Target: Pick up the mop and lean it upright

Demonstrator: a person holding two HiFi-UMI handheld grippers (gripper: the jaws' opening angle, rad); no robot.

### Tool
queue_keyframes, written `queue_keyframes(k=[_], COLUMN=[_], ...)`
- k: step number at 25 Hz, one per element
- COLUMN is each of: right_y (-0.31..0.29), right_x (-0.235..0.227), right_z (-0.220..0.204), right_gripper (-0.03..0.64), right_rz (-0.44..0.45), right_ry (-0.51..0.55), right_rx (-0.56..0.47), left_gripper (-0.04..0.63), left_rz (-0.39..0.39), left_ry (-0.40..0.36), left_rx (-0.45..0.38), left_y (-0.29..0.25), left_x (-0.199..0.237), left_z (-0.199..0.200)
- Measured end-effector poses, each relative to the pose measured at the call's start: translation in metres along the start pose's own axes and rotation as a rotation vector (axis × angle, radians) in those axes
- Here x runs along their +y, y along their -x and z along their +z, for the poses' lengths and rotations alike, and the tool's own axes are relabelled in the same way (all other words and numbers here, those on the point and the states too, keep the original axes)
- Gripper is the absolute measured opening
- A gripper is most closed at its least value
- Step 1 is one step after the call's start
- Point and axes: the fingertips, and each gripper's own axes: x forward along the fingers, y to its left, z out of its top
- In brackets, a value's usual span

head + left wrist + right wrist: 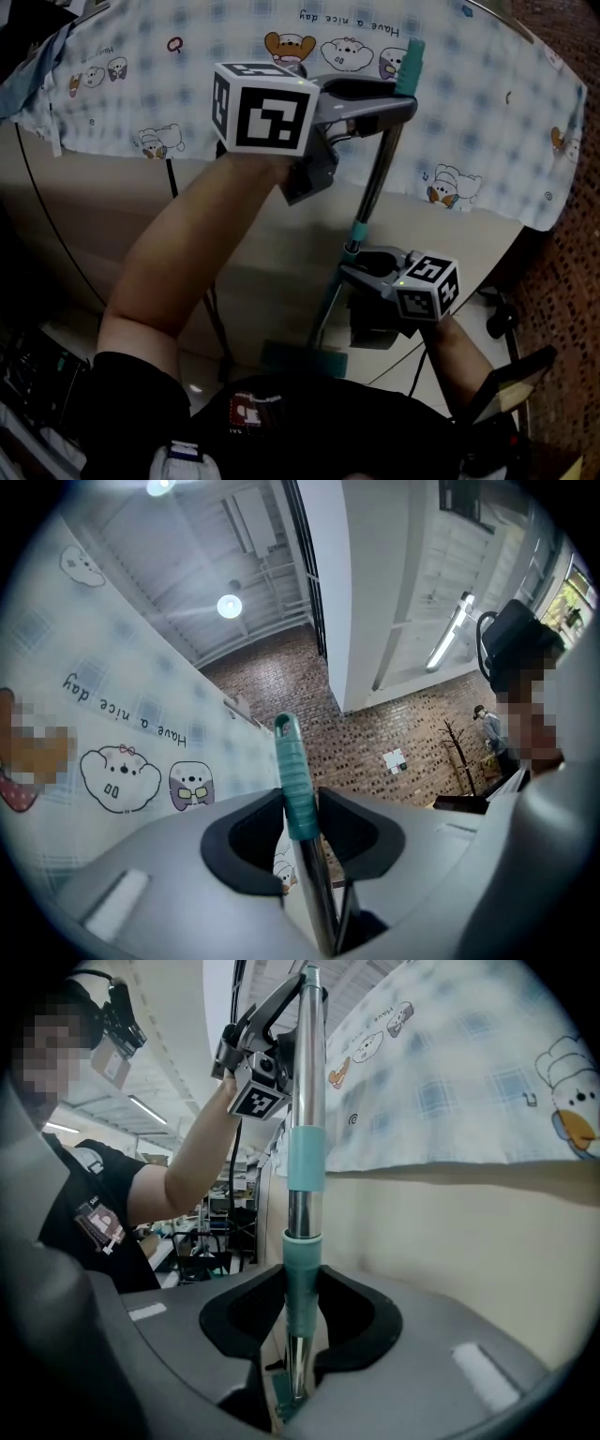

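Up against the beige wall [253, 225] with the cartoon-printed cloth [187, 84] draped over it, the mop [375, 183] was close to upright, tilted a bit so that its top end sat in front of the cloth. The left claw [405, 98] was up high and clamped on the teal grip [295, 780] at the very top of the handle, with both dark pads pressed against its sides and the tip of the grip poking out past them. The right claw [352, 272] was further down the same pole, closed on a teal collar [302, 1288] where the shiny metal tube steps down (pads snug on both sides there too, nothing loose). So both claws were holding the mop, one above the other, well apart along the shaft. The flat teal mop head [305, 358] hung at the bottom near the person's body, low over the pale floor [66, 337]. Whether it was actually touching the floor I couldn't tell from the head view. In the right gripper view the person's arm showed reaching up to the left claw at the top of the pole.
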Motion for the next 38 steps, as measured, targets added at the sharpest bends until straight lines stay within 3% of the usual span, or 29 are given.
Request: queue_keyframes(k=[8, 19, 28, 38], right_y=[0.003, -0.011, -0.044, -0.086], right_x=[-0.001, -0.005, -0.008, -0.004], right_z=[0.003, -0.025, -0.088, -0.185], right_gripper=[0.127, 0.127, 0.127, 0.126], right_rz=[0.0, -0.02, -0.074, -0.088], right_ry=[0.004, -0.017, -0.03, -0.086], right_rx=[-0.009, 0.007, 0.025, 0.064], left_gripper=[0.122, 0.121, 0.123, 0.114], left_rz=[0.014, 0.05, 0.1, 0.146], left_ry=[-0.011, -0.016, -0.02, 0.059], left_rx=[-0.022, 0.013, 0.089, 0.117], left_y=[0.001, 0.011, 0.031, 0.052], left_x=[0.004, 0.012, 0.012, 0.003], left_z=[0.006, -0.024, -0.096, -0.202])
